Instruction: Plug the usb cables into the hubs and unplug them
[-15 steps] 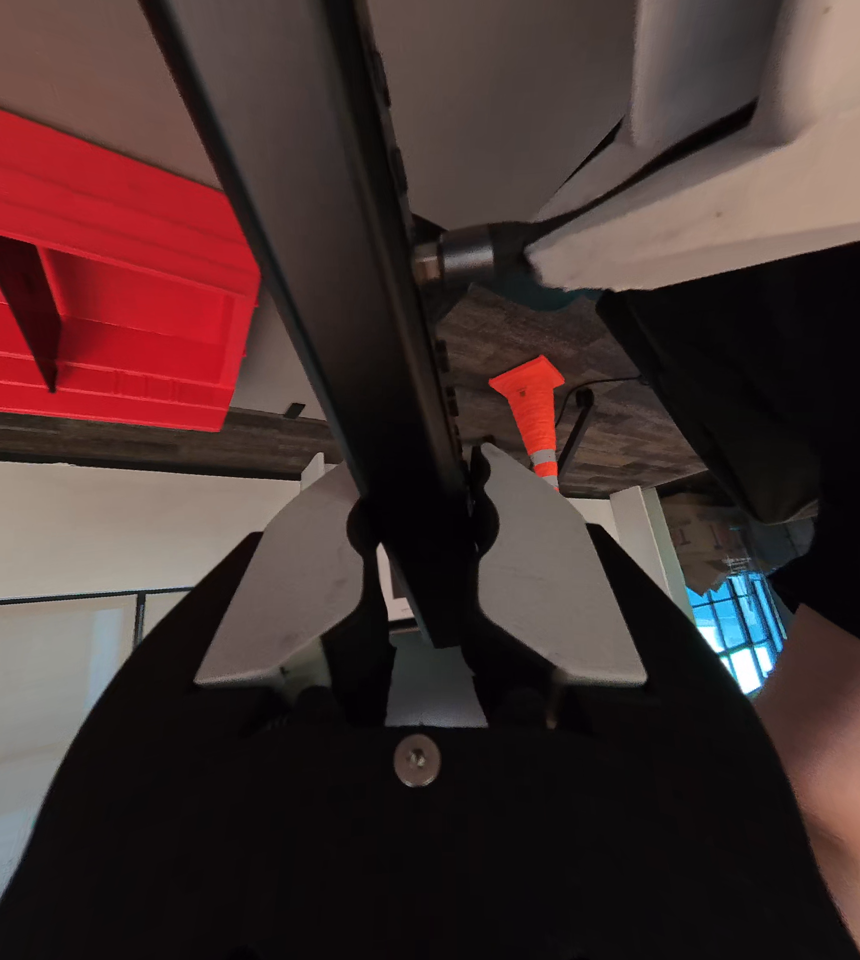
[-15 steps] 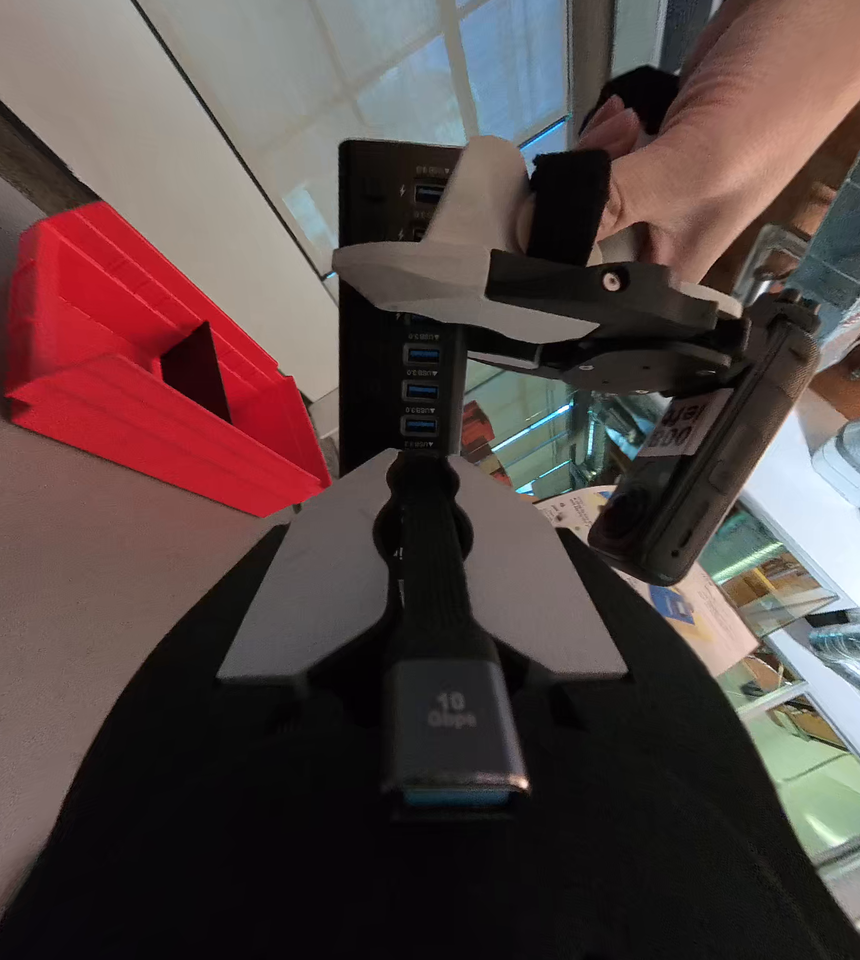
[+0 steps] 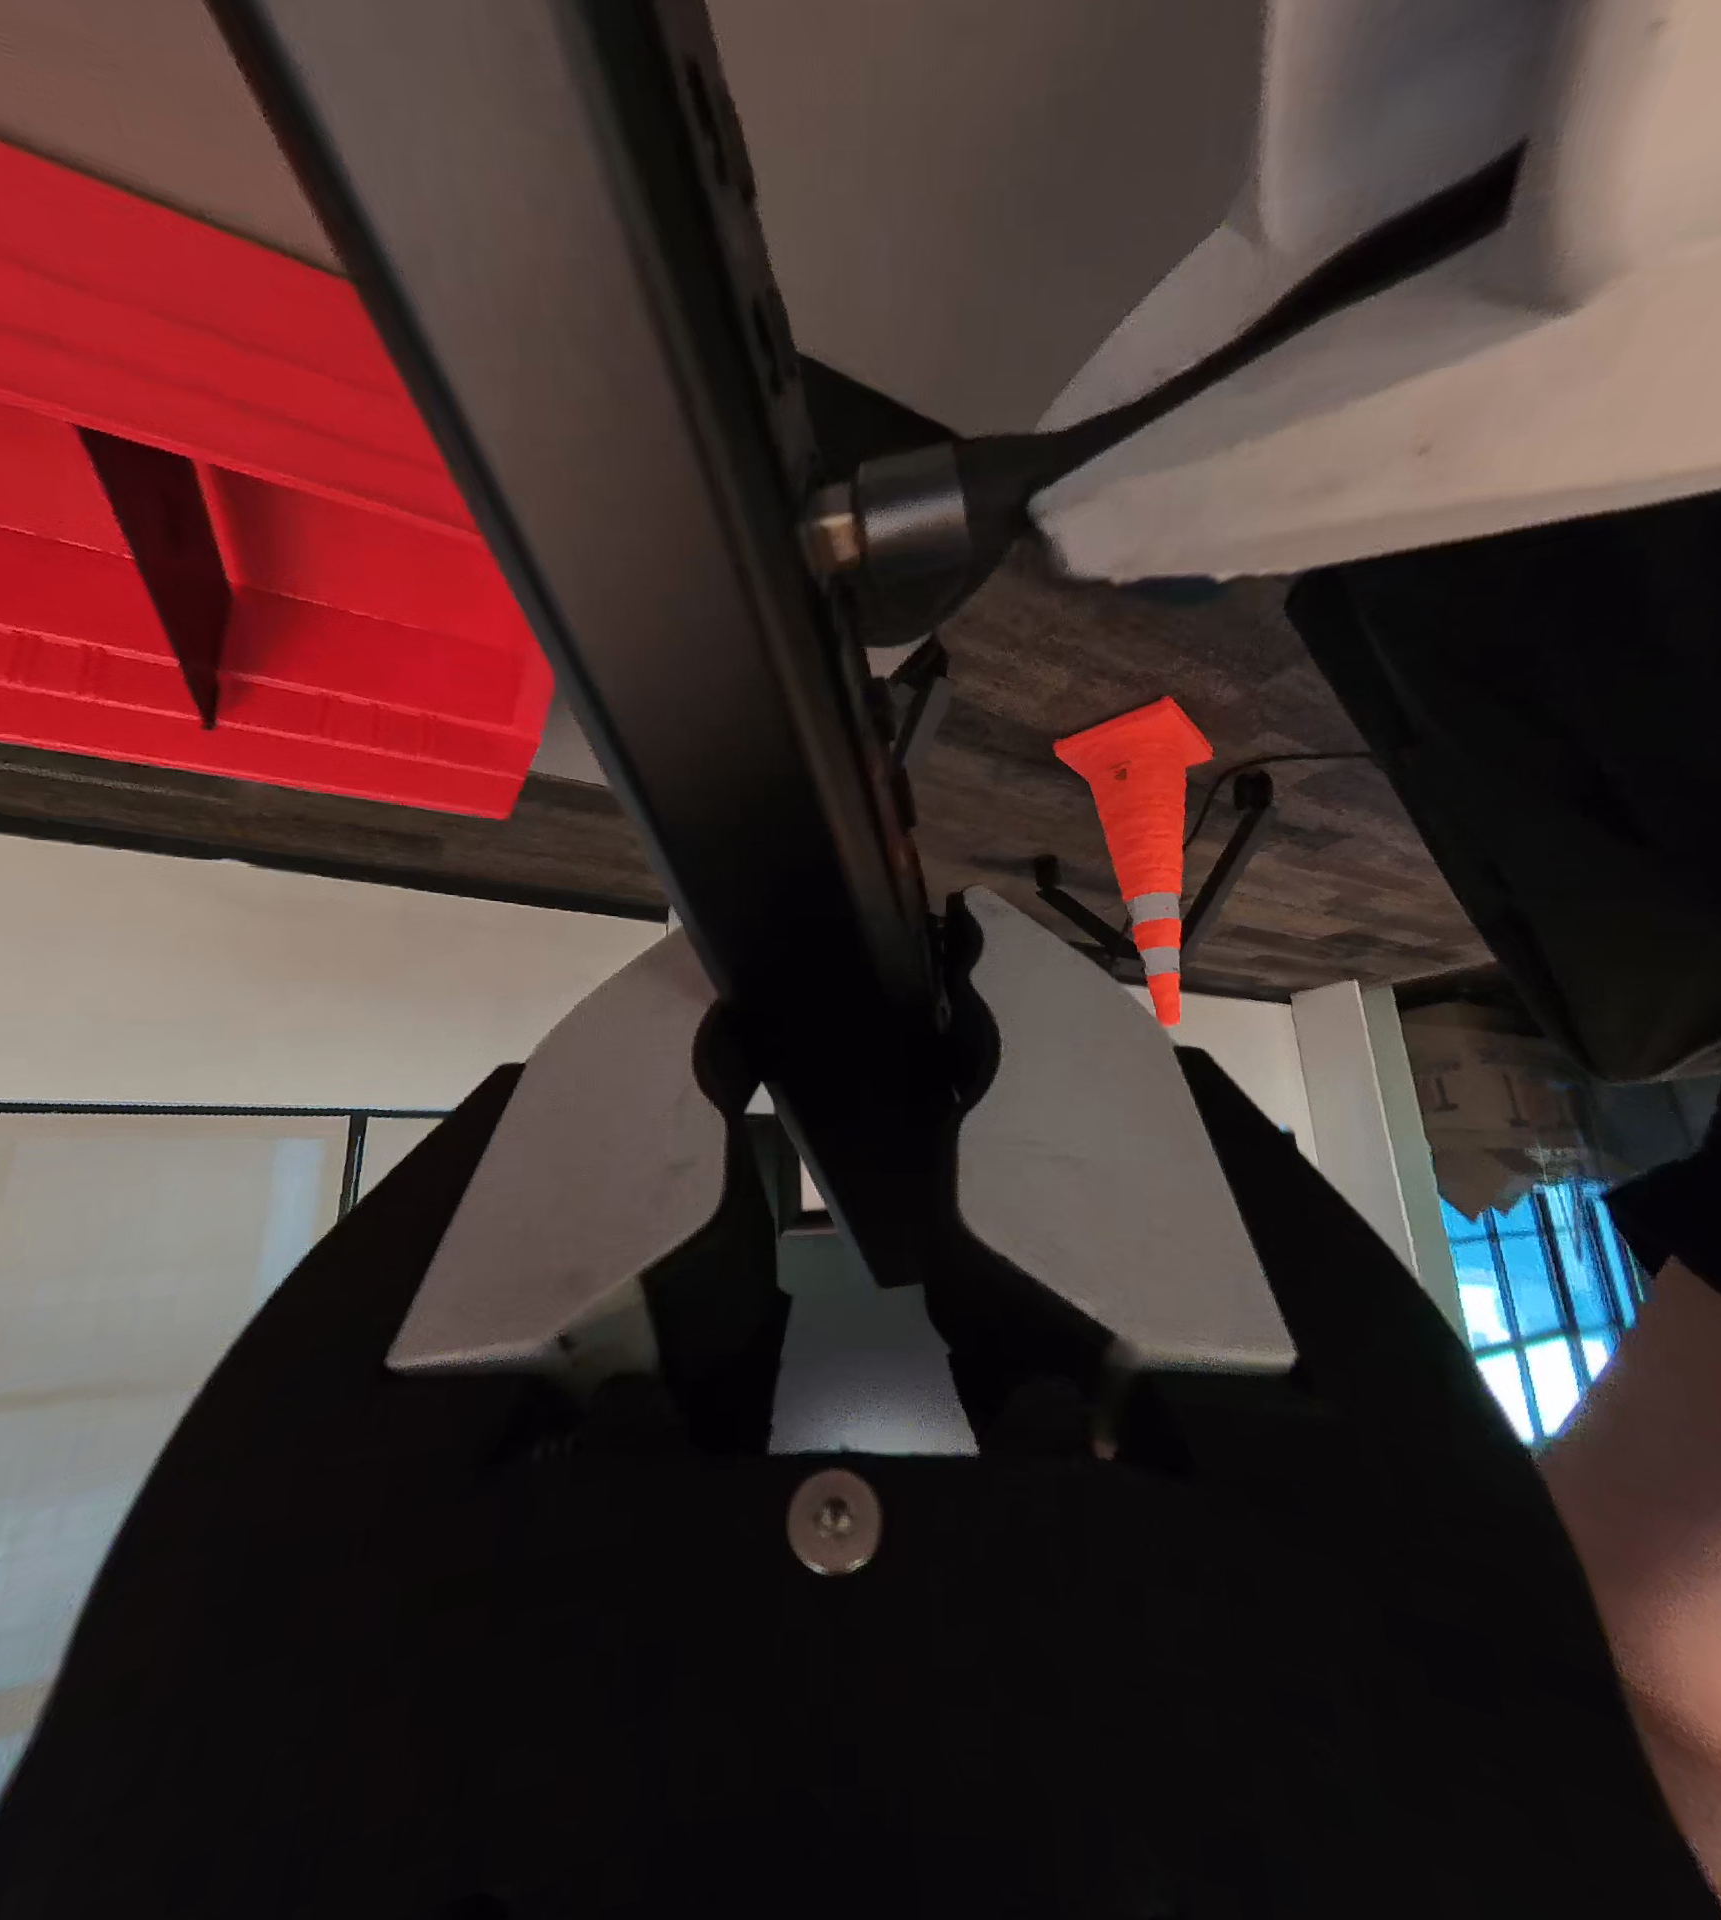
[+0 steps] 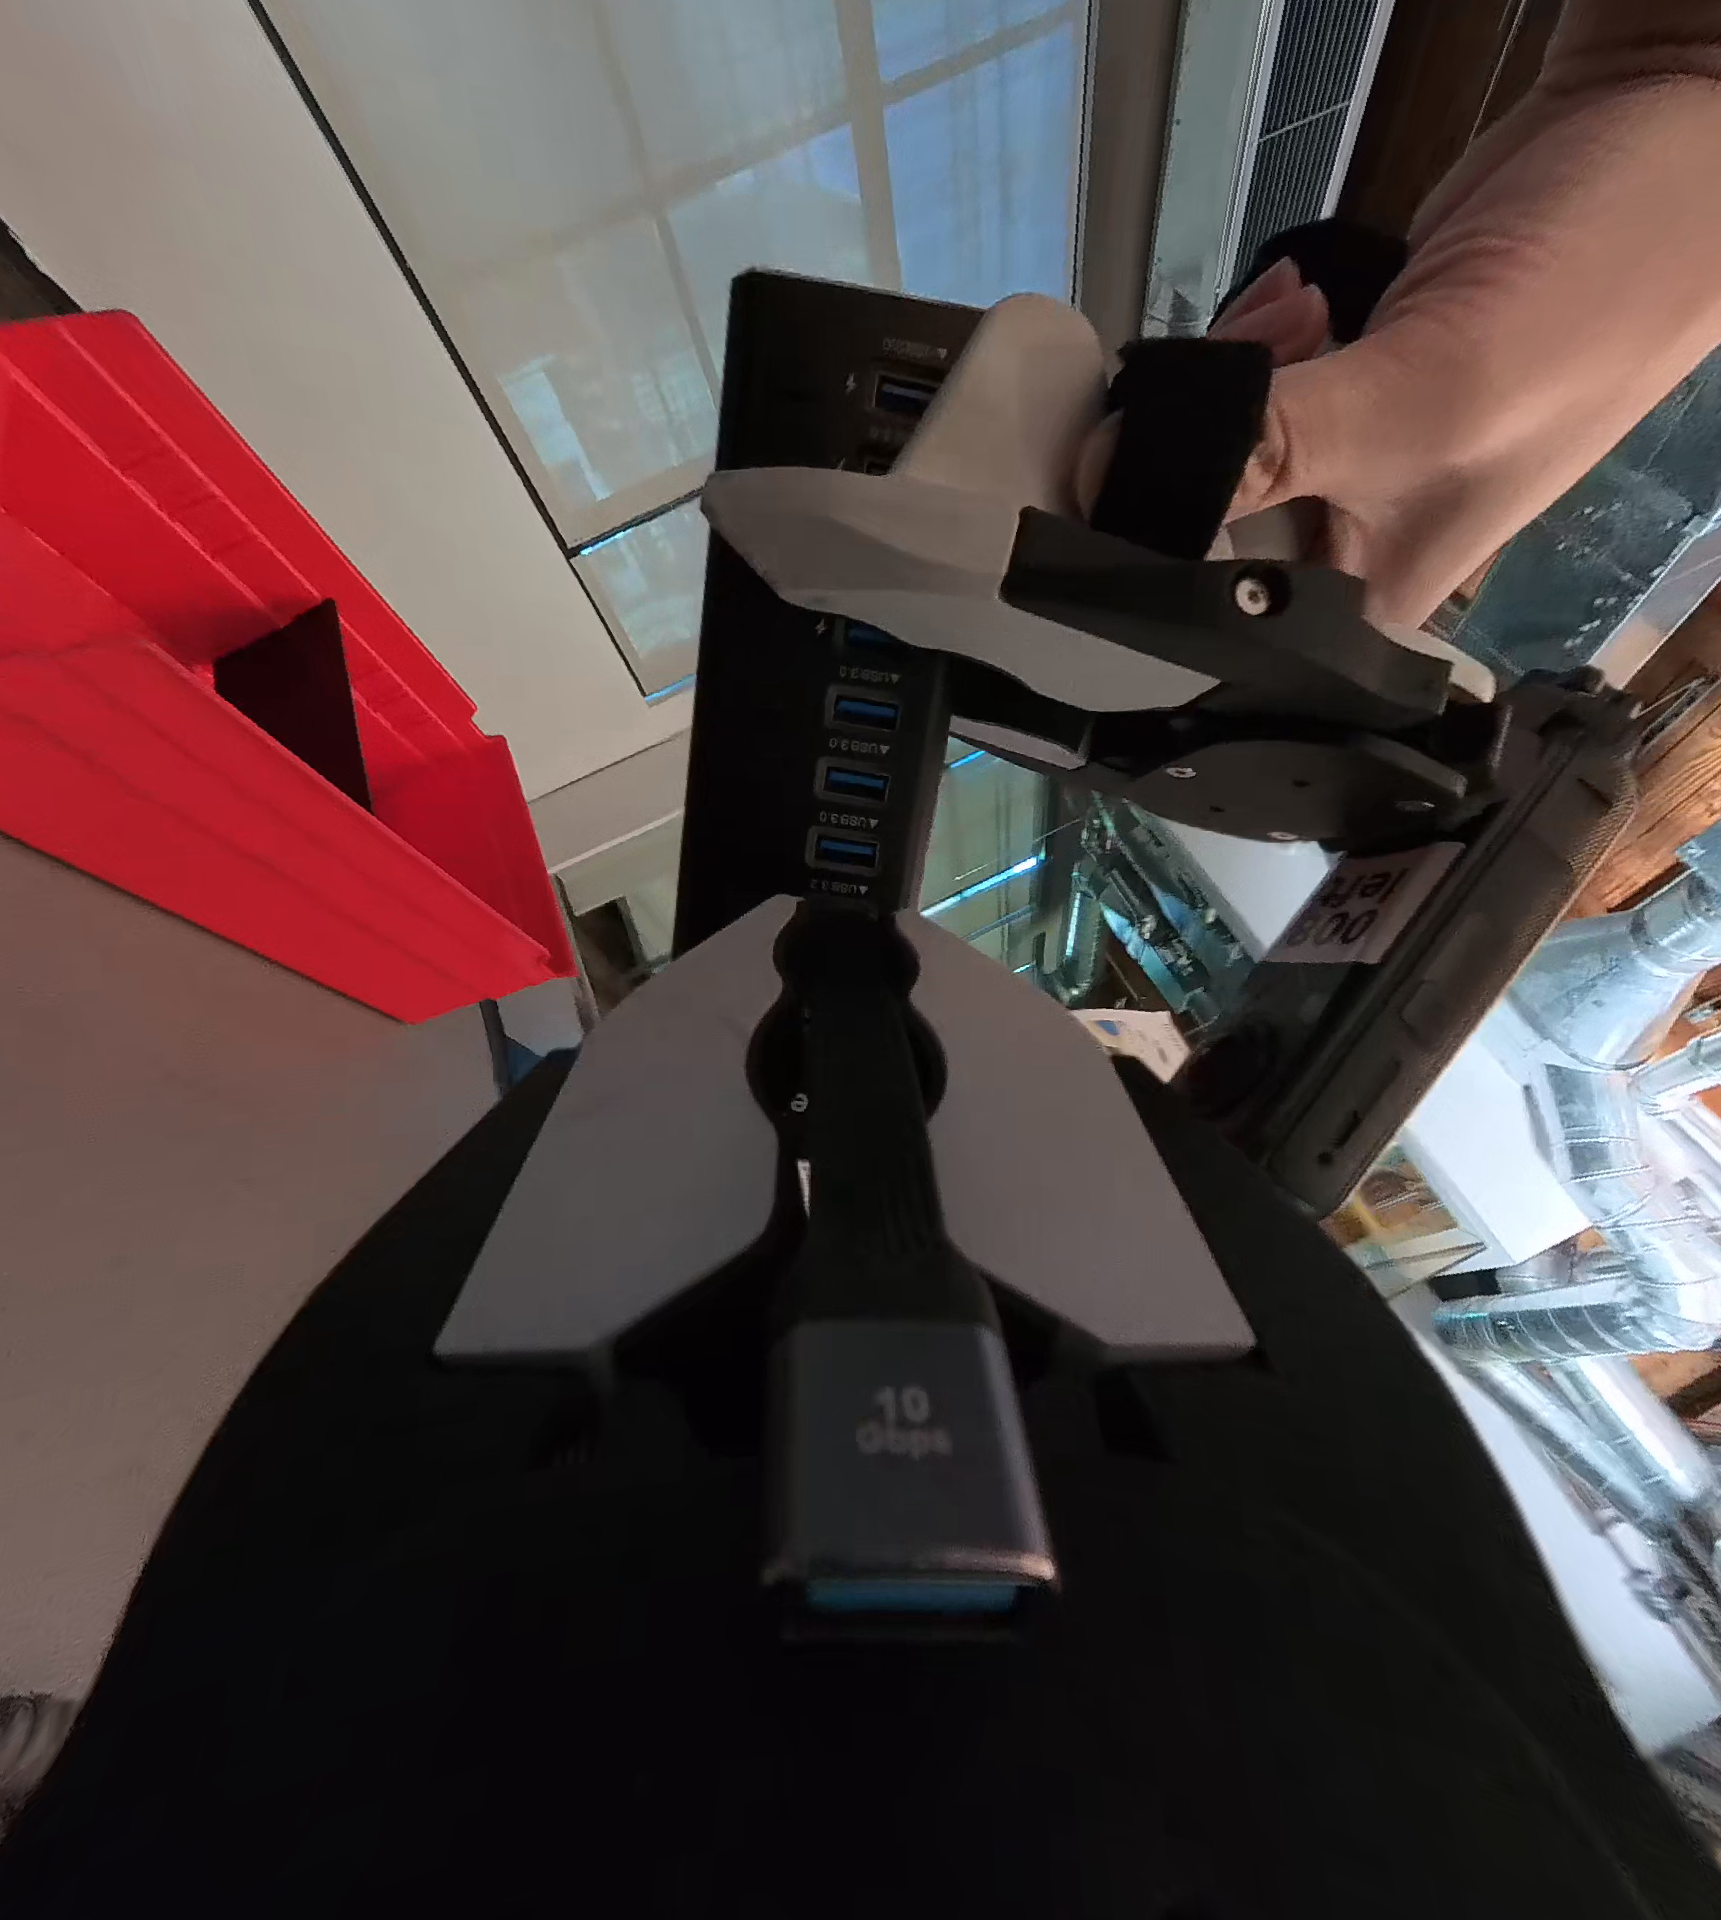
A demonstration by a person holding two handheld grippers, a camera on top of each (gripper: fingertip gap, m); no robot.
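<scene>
left gripper (image 3: 840, 1049) clamped on the black hub (image 3: 627, 520), held up off the table, red bin (image 3: 160, 540) far left; right gripper (image 4: 840, 997) pinching the usb cable (image 4: 861, 1164), plug at a lower port; keep plug square w/ port, push/pull straight, hub steady; hub's a long black bar w/ blue ports.

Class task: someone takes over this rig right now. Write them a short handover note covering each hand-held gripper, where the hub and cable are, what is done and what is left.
Left hand-held gripper: shut on the black USB hub, holding it up off the table.
Right hand-held gripper: shut on the black USB cable; its free grey socket end points back at the camera.
Done: the cable's plug sits at a port on the hub's face, silver metal showing, so not fully seated.
Left: whether it is going in or coming out cannot be told. The other blue ports are empty.
</scene>
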